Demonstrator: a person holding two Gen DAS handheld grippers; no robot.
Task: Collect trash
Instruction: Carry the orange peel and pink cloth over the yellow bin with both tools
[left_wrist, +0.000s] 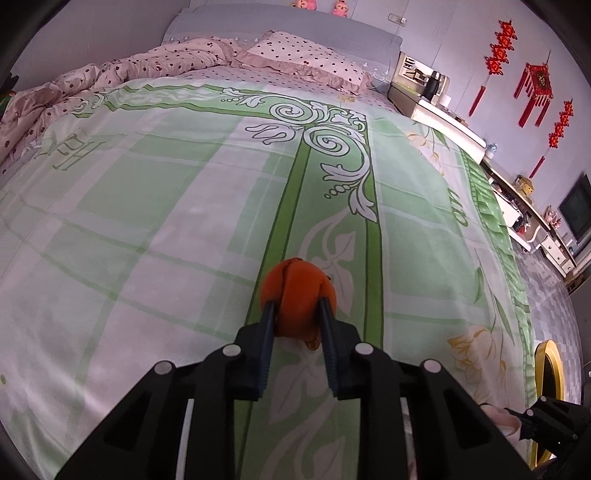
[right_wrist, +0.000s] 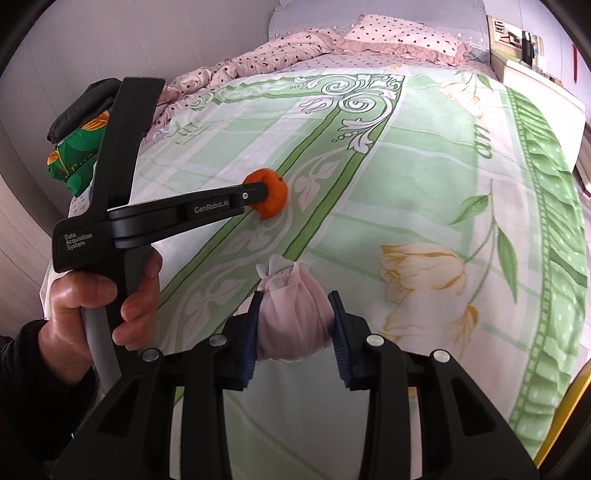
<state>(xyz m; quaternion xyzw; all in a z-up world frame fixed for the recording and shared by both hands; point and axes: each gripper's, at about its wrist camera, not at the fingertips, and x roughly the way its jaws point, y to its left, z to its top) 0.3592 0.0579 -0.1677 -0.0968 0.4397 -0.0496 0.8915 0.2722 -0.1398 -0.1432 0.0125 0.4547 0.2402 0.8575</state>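
Two grippers: left gripper (left_wrist: 297, 308) at 6 o'clock in its own view, right gripper (right_wrist: 295, 317) likewise. Two balled trash items: one orange ball (left_wrist: 297, 295), one pink ball (right_wrist: 293, 317). One bedspread (left_wrist: 166, 206). One polka-dot pillow (left_wrist: 306, 55) at 12. Three red hanging ornaments (left_wrist: 537, 88) at 2. One hand (right_wrist: 99, 299) at 8.

Orange ball (right_wrist: 271, 198) on bedspread (right_wrist: 406, 192), ahead-left of tied bundle (right_wrist: 291, 314); pillow (right_wrist: 399, 35) at far end; cabinet (left_wrist: 436, 110) right of bed
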